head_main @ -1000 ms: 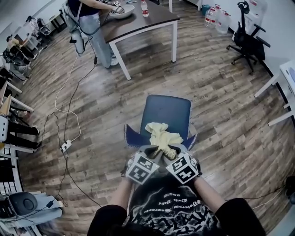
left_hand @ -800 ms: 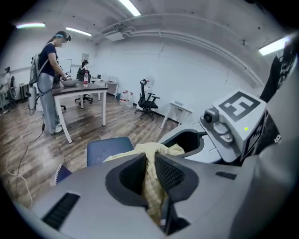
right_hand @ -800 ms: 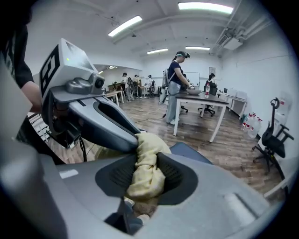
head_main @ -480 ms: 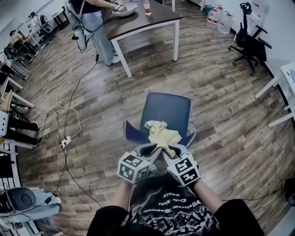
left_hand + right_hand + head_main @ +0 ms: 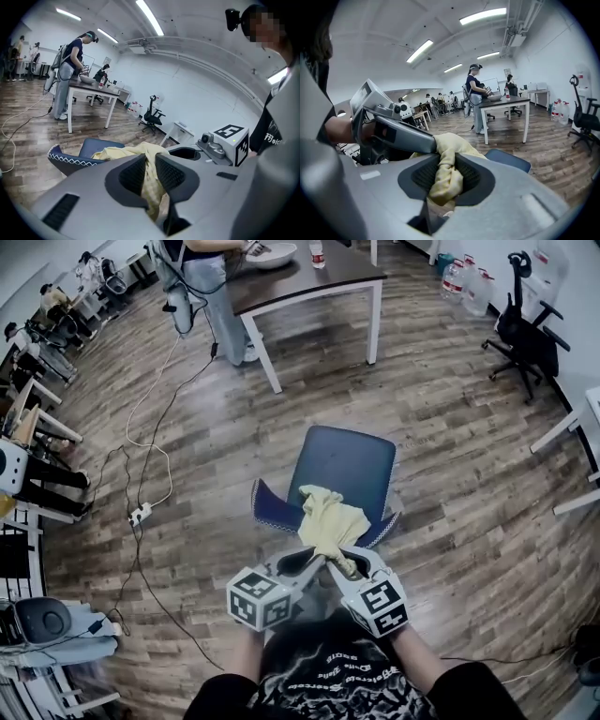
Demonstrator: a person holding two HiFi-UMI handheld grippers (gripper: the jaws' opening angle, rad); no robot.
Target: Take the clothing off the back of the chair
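Cloth fills both claws: the yellow clothing lies bunched over the back of the blue chair, and its near end rises off the chair back toward the person, gathered into a narrow twist where the two grippers meet. In the left gripper view, the left gripper is clamped on the garment; its ribbed pads stand close together with a fold of yellow fabric pressed between them, and more fabric spills out beyond the tips. The right gripper has just been closing its jaws, and its own view shows them pinching a thick wad of the same fabric, which bulges out above and below the pads. From the head view the two grippers sit side by side just in front of the person's chest, tips almost touching, both angled down toward the chair. The far part of the garment seems to rest on the rear edge of the seat, though from above this is hard to settle. Beyond the chair a white cable trails across the wooden floor; a second person stands at a dark table; a black office chair stands well apart near the wall.
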